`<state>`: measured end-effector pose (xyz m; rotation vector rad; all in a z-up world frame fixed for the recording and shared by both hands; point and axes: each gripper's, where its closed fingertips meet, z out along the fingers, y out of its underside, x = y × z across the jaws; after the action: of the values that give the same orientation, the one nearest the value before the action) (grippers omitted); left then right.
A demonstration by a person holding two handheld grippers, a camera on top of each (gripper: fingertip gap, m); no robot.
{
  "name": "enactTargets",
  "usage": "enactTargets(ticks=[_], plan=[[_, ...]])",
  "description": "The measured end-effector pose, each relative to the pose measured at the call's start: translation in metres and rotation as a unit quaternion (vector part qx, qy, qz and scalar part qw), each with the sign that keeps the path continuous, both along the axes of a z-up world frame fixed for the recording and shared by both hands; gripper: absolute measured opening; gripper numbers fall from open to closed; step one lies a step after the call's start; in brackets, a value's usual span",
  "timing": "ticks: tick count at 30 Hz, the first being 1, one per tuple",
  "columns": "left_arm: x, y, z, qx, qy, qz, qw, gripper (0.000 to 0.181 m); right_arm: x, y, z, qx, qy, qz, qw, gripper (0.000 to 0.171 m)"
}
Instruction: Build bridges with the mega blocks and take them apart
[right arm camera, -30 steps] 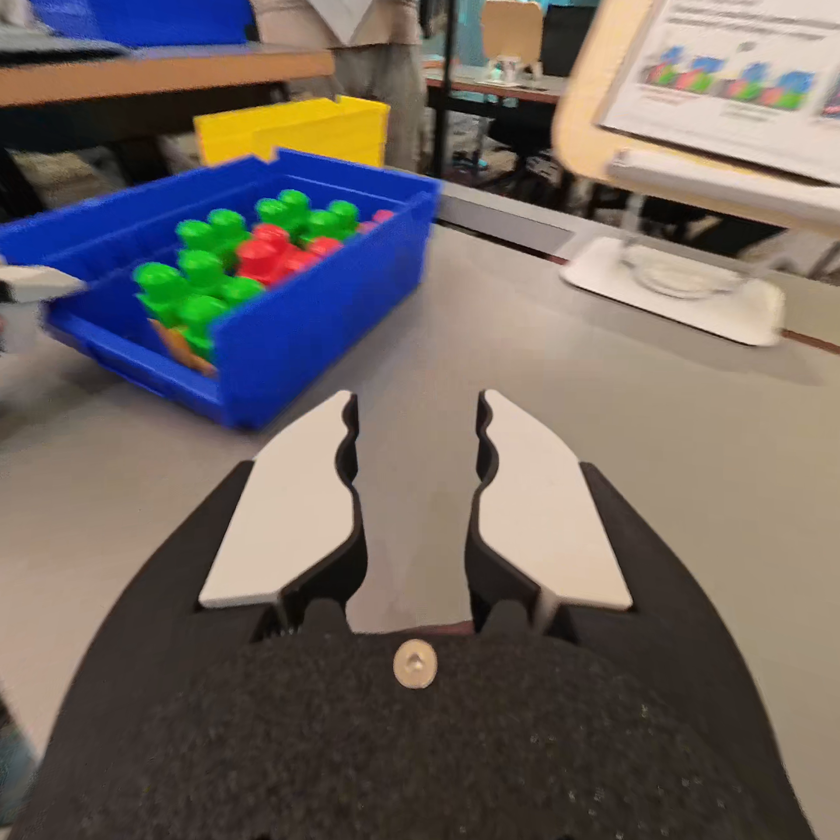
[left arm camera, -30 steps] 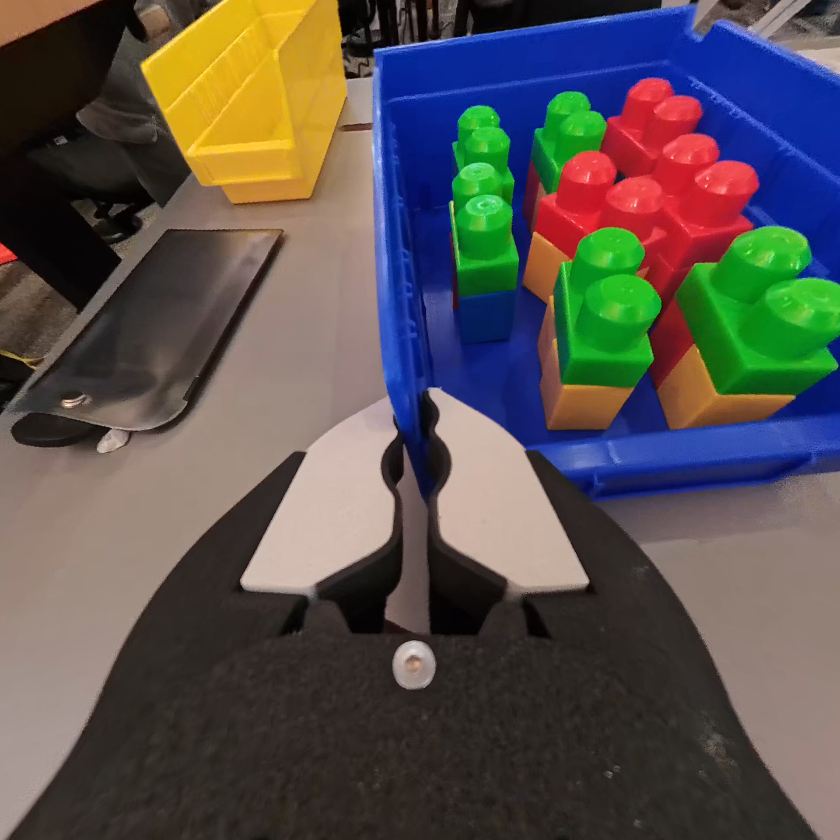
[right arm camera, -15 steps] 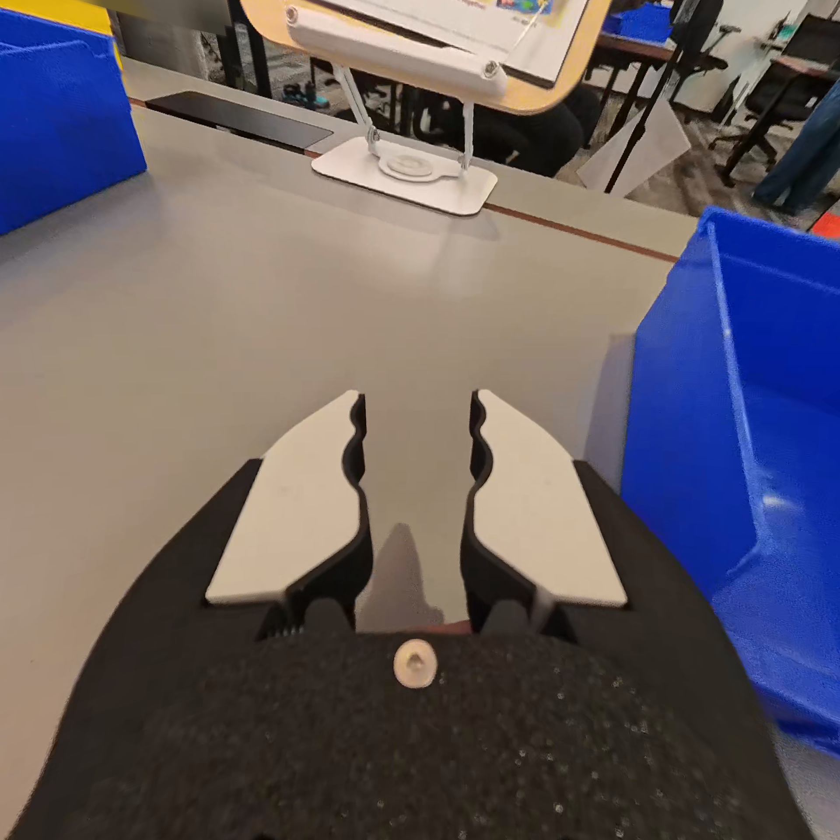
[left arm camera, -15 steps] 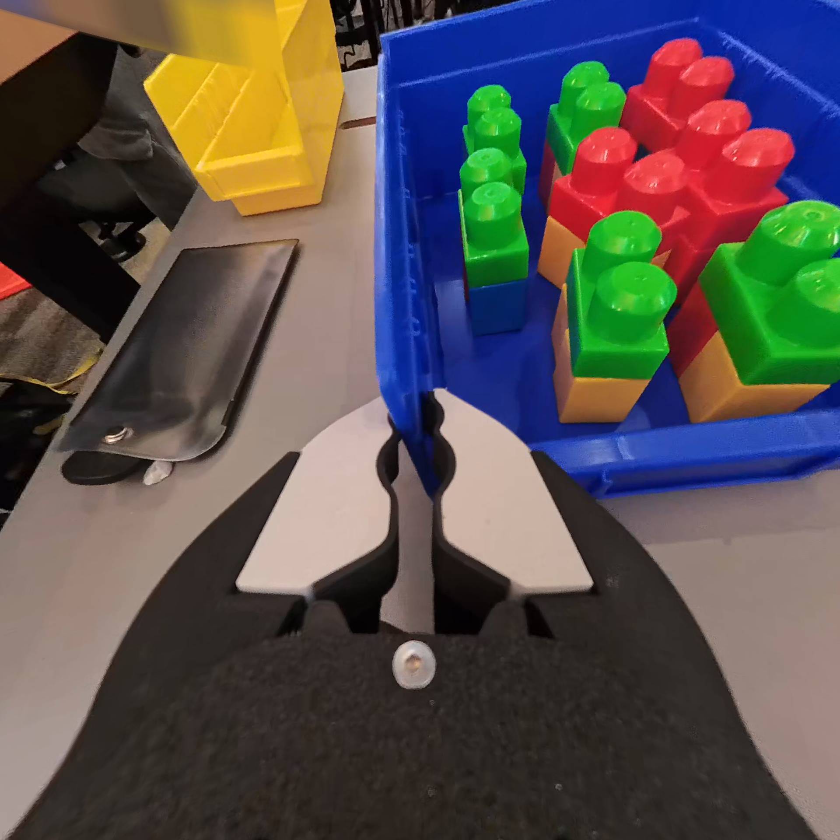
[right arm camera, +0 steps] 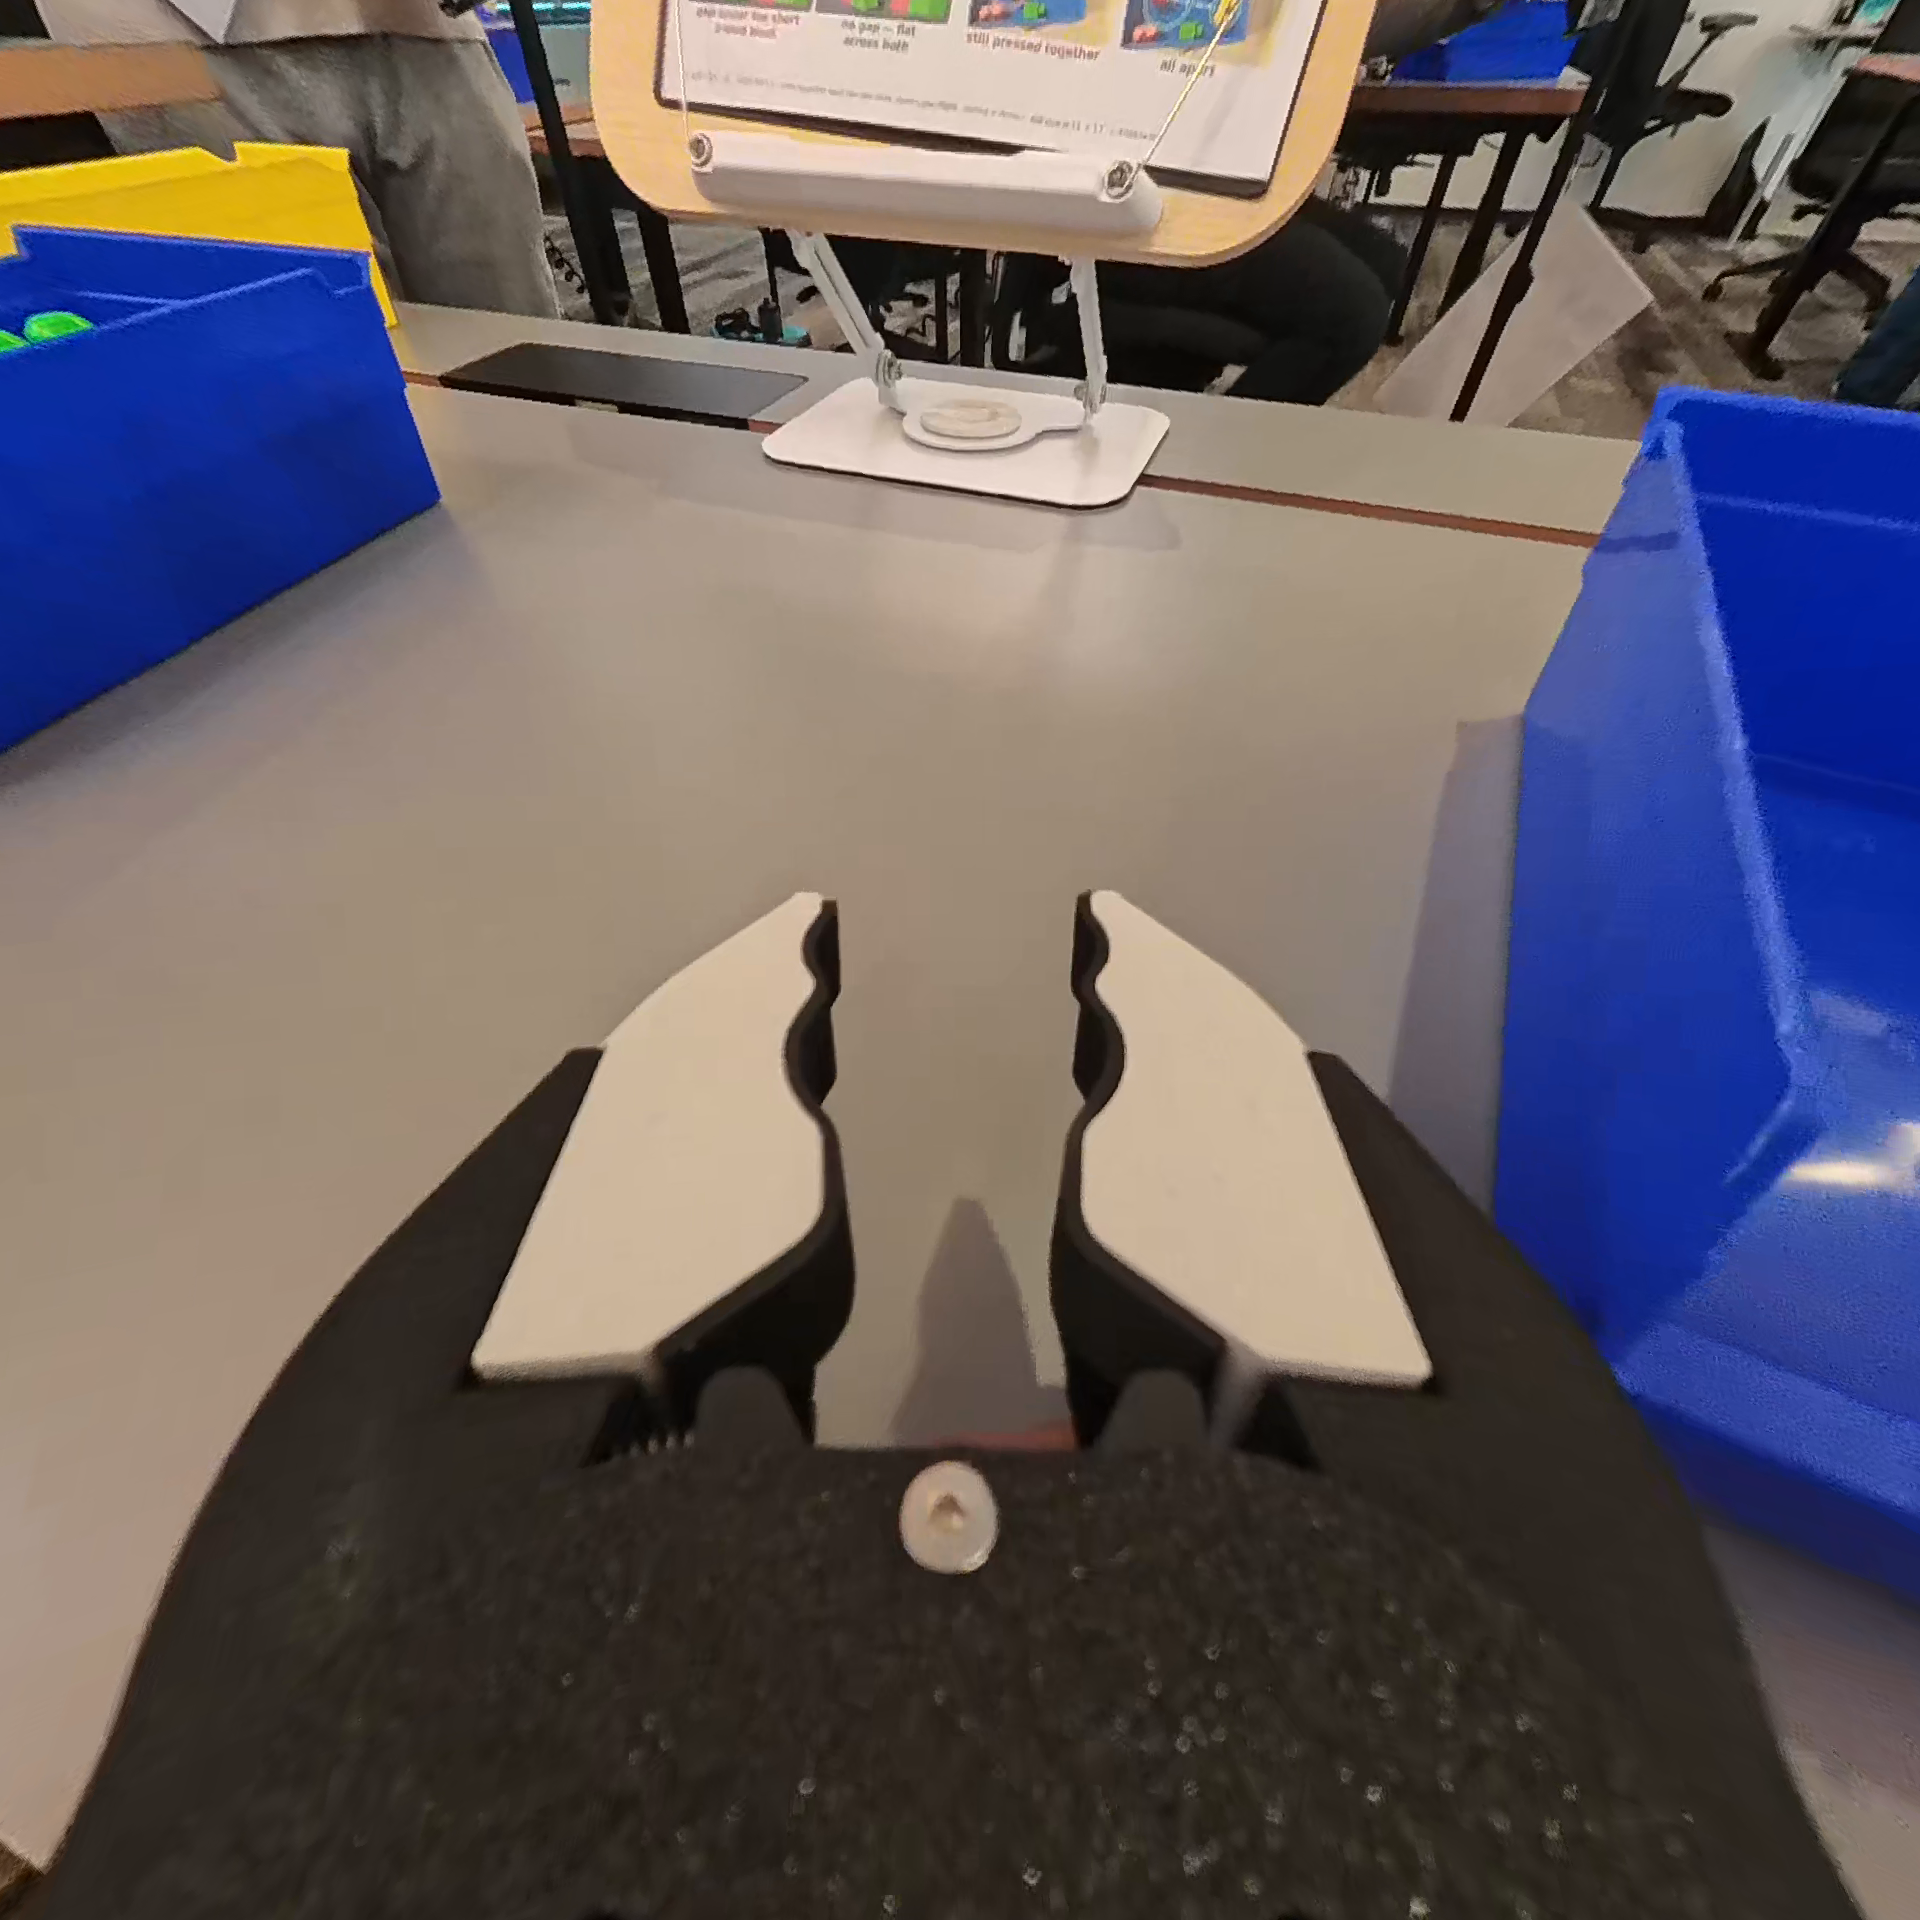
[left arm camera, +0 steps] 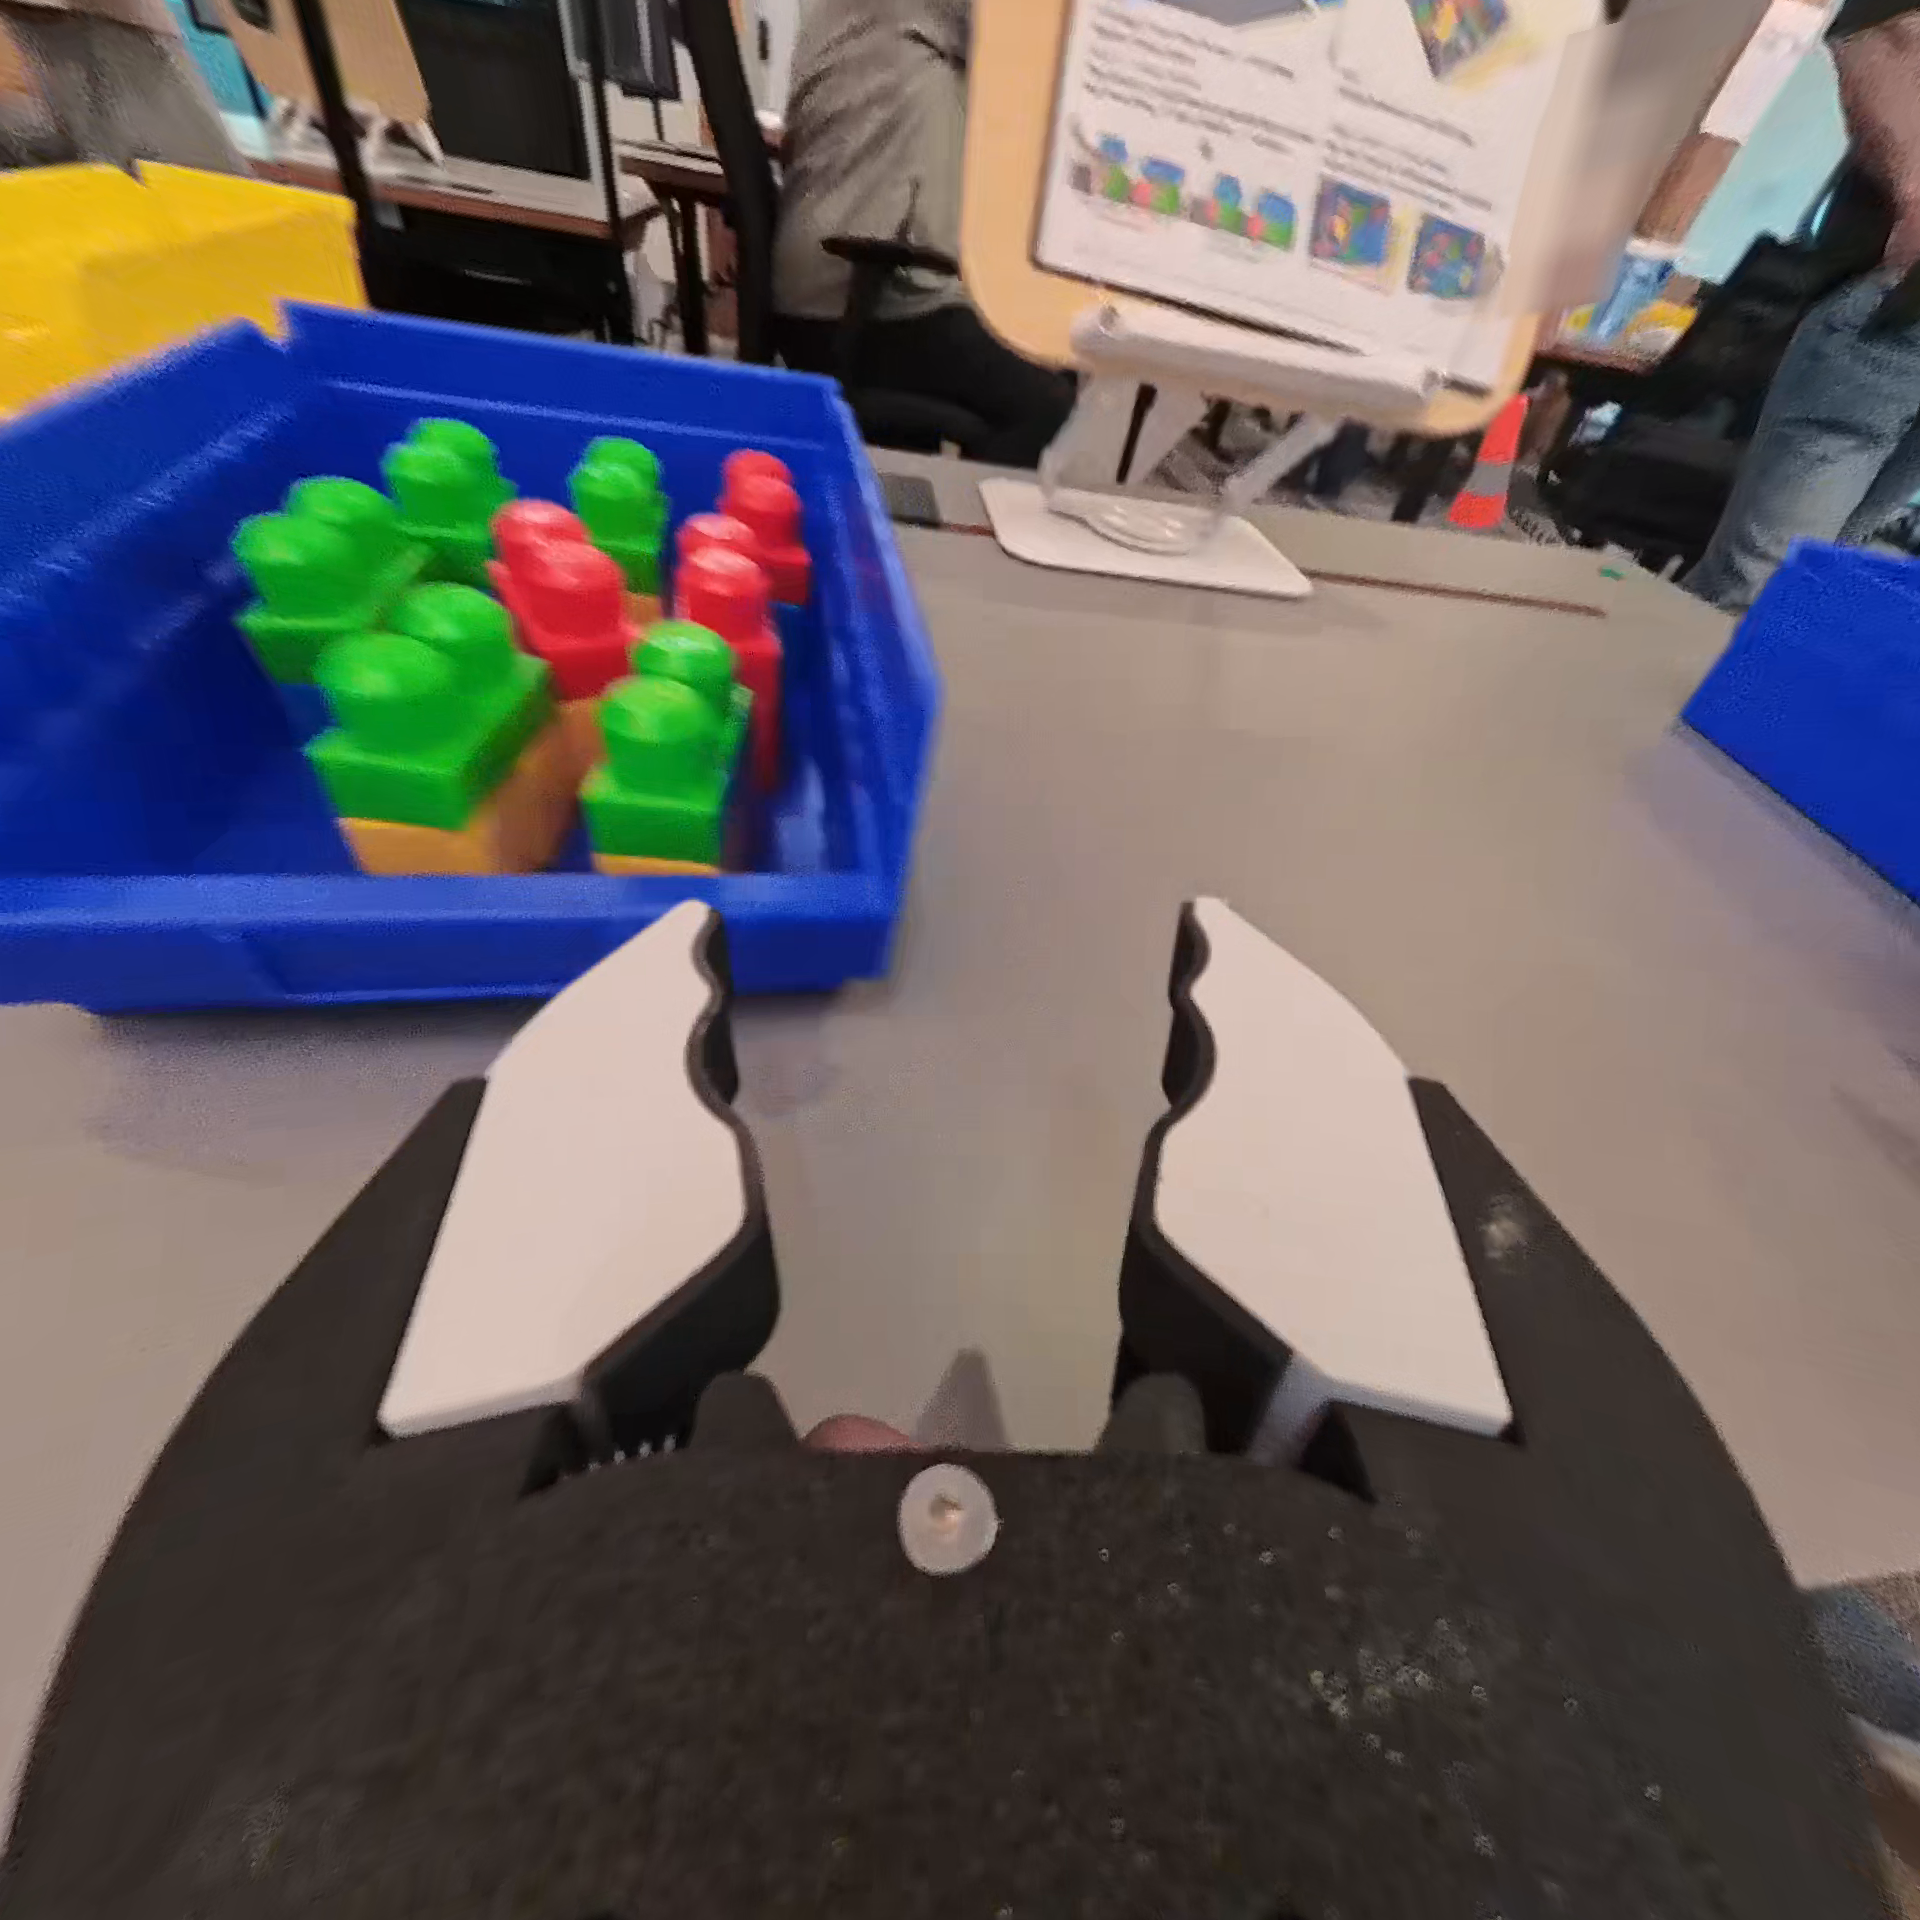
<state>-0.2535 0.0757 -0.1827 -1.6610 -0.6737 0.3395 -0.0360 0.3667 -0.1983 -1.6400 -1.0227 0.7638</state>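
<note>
A: Mega blocks (left arm camera: 488,665), where do they sit?

B: Upright in the blue bin (left arm camera: 416,935) at the left of the left wrist view, in stacks: green (left arm camera: 416,717) or red (left arm camera: 566,603) blocks on top, orange ones (left arm camera: 488,831) under the nearest stacks. That picture is a little blurred, so I cannot count them surely.

A: And the left tongs (left arm camera: 948,925)?

B: Low centre of the frame, spread wide, nothing between the fingers. They point forward over the bare grey bench (left arm camera: 1299,831), just right of the bin's near corner and apart from it.

A: The right tongs (right arm camera: 954,914)?

B: Also parted, by a narrower gap, and empty. They are held level over the bench at lower centre of the right wrist view, with a shadow under the gap.

A: What lies around them?

B: A second blue bin (right arm camera: 1662,987) along the right edge, near the right finger. The block bin shows at upper left (right arm camera: 197,499), with a yellow bin (right arm camera: 208,197) behind it. At top centre a wooden board with a sheet (right arm camera: 966,125) stands on a white base (right arm camera: 966,442), and a flat black thing (right arm camera: 623,379) lies to its left.
</note>
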Motion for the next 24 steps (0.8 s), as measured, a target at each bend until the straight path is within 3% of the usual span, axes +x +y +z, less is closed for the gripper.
enactTargets(ticks=[8,18,24], plan=[[0.064,0.05,-0.018,-0.049,0.065,-0.046,0.996,0.088,0.01,0.004,-0.001,-0.004,-0.007,-0.015,1.0,0.042],[0.054,0.071,-0.018,-0.066,0.009,-0.079,0.995,0.088,0.02,0.014,-0.001,0.015,-0.043,-0.056,0.997,0.064],[0.049,0.073,-0.004,-0.055,0.034,-0.076,0.995,0.082,0.022,0.017,-0.004,0.009,-0.053,-0.062,0.997,0.07]])
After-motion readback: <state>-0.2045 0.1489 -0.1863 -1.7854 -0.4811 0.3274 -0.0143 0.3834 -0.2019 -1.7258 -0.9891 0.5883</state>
